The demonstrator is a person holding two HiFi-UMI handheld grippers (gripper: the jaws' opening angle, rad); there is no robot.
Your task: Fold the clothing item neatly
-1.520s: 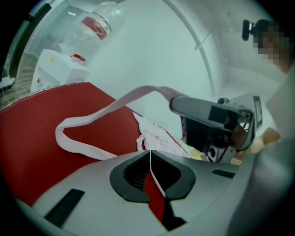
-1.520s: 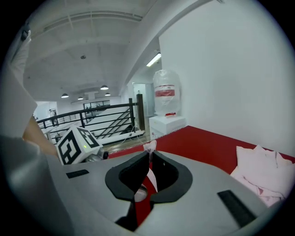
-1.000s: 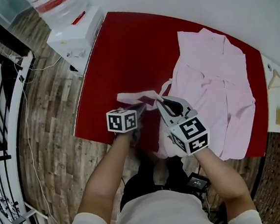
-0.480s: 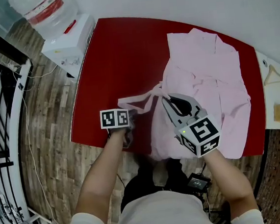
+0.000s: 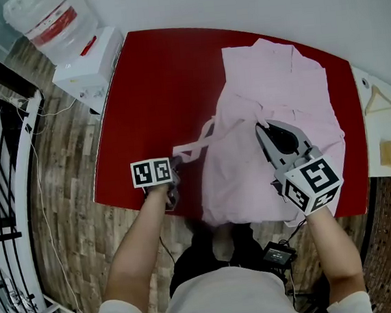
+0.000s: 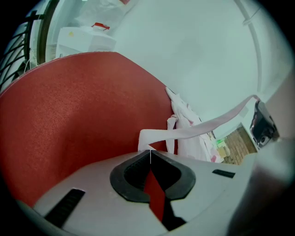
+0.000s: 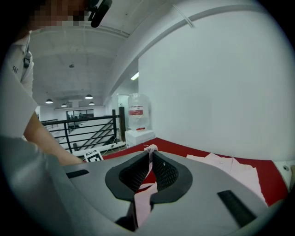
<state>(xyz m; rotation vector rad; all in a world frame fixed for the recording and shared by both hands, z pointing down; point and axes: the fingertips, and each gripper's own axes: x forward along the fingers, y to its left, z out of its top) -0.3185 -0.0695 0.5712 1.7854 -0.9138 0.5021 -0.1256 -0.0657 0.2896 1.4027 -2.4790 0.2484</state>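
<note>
Pink cotton-like cloth takes up the 3 o'clock half of the red-topped bench. It is a pale pink collared garment lying open and rumpled, collar toward 12 o'clock and hem drooping over the near edge at 6 o'clock. I judge the folding barely begun: no neat crease shows, and the pink fabric strap trails loose across bare red toward 9 o'clock.

The left gripper has its jaws together on the free end of that strap, low over the bench. The right gripper is held above the garment's middle. Its jaws are pinched on a narrow strip of the same pink cloth, most likely further along the strap, though I cannot be sure. Left to do, as I read it: tidy the strap, flatten the body, bring the sides in and double it up.

Off the bench at 10 o'clock stands a white water dispenser carrying a clear bottle, with a black metal railing beyond at 9 o'clock. A wooden clothes hanger lies on a white surface at 3 o'clock. None of these crowd the work. The loose strap and the overhanging hem are the real nuisances.
</note>
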